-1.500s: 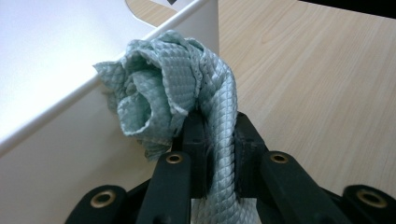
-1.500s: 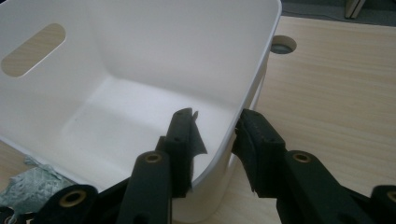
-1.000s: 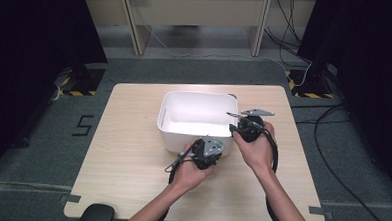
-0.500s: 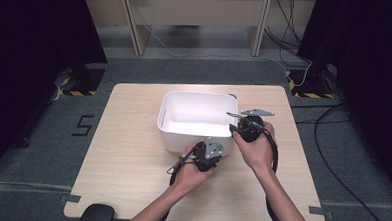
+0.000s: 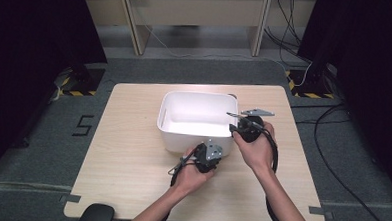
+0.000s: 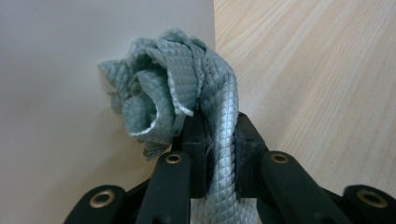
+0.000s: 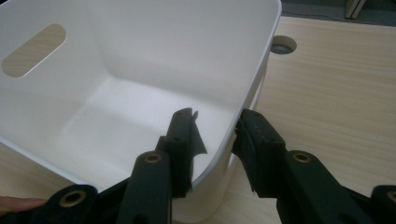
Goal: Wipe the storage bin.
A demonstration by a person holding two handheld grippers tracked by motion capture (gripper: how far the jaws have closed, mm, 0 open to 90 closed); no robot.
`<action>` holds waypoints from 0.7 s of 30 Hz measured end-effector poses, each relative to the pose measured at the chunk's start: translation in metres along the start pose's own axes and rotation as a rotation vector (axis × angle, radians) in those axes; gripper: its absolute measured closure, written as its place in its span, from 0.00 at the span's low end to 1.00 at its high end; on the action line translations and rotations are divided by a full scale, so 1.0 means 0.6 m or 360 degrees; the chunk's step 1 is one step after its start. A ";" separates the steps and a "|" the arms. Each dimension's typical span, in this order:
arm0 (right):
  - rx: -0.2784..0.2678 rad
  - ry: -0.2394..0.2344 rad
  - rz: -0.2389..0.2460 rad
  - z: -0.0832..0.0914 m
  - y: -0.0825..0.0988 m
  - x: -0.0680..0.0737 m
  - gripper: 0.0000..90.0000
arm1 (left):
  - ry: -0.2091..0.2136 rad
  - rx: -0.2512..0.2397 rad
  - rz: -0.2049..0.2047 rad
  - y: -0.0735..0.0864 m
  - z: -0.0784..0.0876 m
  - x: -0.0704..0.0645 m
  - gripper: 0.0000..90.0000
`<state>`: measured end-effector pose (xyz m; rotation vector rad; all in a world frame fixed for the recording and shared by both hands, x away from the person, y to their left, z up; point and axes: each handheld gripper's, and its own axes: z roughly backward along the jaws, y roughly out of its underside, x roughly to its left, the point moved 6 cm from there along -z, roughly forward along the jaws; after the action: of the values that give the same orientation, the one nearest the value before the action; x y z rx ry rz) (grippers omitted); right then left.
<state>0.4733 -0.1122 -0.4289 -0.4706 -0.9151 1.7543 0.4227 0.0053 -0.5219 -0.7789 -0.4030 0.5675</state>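
While both grippers hold as before, the left hand [image 5: 194,171] barely shifts

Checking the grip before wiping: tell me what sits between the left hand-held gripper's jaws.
A bunched grey-green cloth, clamped in the left hand-held gripper against the white tub's wall, seen in the left gripper view.

Both forearms are reaching in from the near edge, the left gripper [image 5: 208,152] sitting low with its jaws pinched tight while the right gripper [image 5: 244,123] is standing farther forward with its jaws spread wider, clamping.
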 end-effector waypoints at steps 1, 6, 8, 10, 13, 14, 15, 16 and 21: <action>-0.0001 0.0000 0.0006 0.000 0.000 0.000 0.74 | -0.0006 0.0011 -0.0010 0.002 -0.001 0.001 0.87; -0.0003 -0.0001 0.0003 -0.001 0.000 0.000 0.74 | -0.0001 0.0023 -0.0003 0.007 -0.007 0.000 0.87; -0.0003 -0.0001 0.0004 -0.001 0.000 0.000 0.74 | -0.0001 0.0028 -0.0009 0.008 -0.008 0.000 0.87; -0.0003 -0.0001 0.0004 -0.001 0.000 0.000 0.74 | -0.0003 0.0028 -0.0005 0.009 -0.010 0.000 0.87; -0.0003 0.0000 0.0005 -0.001 0.000 0.000 0.74 | 0.0000 0.0034 -0.0007 0.011 -0.013 -0.001 0.87; -0.0002 0.0000 0.0005 -0.001 0.000 0.000 0.74 | 0.0000 0.0036 -0.0008 0.011 -0.013 -0.001 0.87; -0.0002 0.0000 0.0005 -0.001 0.000 0.000 0.74 | 0.0001 0.0039 -0.0010 0.011 -0.013 -0.001 0.87; -0.0003 -0.0001 0.0003 -0.001 0.000 0.000 0.74 | 0.0000 0.0041 -0.0011 0.010 -0.013 -0.001 0.87; -0.0001 0.0000 0.0002 -0.001 0.000 0.000 0.74 | -0.0001 0.0045 -0.0021 0.008 -0.015 -0.003 0.87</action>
<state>0.4738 -0.1119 -0.4293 -0.4717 -0.9154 1.7555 0.4246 0.0021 -0.5313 -0.7483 -0.3996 0.5599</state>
